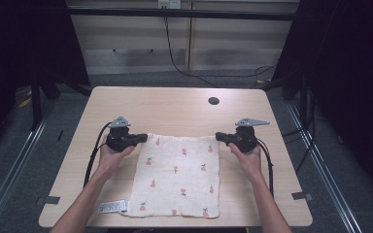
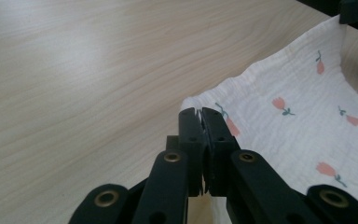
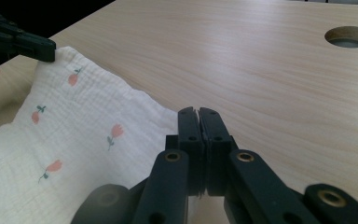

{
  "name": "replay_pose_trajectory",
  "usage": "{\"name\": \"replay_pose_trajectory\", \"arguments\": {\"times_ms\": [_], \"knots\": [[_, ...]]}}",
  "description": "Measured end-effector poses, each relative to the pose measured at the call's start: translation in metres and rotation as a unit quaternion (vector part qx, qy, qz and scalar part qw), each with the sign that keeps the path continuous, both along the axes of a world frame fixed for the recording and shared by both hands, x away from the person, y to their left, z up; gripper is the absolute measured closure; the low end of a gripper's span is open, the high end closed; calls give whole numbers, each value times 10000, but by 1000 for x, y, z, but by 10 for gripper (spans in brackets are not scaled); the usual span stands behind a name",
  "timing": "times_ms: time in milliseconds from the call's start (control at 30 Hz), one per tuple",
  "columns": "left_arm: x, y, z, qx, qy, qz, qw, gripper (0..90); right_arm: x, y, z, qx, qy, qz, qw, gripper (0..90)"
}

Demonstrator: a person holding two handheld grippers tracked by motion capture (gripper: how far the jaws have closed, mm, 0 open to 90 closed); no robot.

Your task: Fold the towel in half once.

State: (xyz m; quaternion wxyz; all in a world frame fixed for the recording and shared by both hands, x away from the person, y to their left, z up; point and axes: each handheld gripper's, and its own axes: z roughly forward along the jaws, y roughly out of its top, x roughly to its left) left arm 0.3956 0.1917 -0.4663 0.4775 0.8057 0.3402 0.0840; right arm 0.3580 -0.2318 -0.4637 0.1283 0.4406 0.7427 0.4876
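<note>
Our left gripper [image 2: 201, 113] has its jaws pinched tight on the far left corner of the cloth [image 1: 177, 174], and our right gripper [image 3: 198, 112] is clamped the same way on the far right corner. From both pairs of jaws the cloth runs back toward us, flat on the table [image 1: 175, 104], its near edge at the table's front. The far edge is stretched straight between the two grippers, so each hand sits at its own corner, neither nearer than the other. We judge the next move is to bring this edge over toward the near one.
</note>
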Motion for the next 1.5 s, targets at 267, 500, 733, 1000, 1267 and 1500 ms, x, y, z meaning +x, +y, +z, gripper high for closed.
{"name": "replay_pose_trajectory", "arguments": {"times_ms": [267, 500, 733, 1000, 1267, 1500], "knots": [[-11, 9, 16, -463, -14, -30, 9989, 879, -4, -1, 12, 32, -191, 4, 9998, 886], [-19, 10, 32, -424, -233, -66, 9988, 880, -3, -4, 28, 120, -347, -54, 9993, 888], [-14, 12, 46, -398, -337, -1, 9986, 880, 1, -5, 46, 144, -497, -97, 9986, 888], [-7, 2, 68, -372, -510, -43, 9980, 880, 5, -5, 63, 95, -622, -79, 9980, 889], [-7, -6, 88, -381, -698, -103, 9968, 880, 6, -9, 82, 76, -798, -124, 9967, 889], [-11, -7, 90, -337, -773, -156, 9963, 880, 3, -11, 90, 89, -884, -121, 9960, 889]]}}
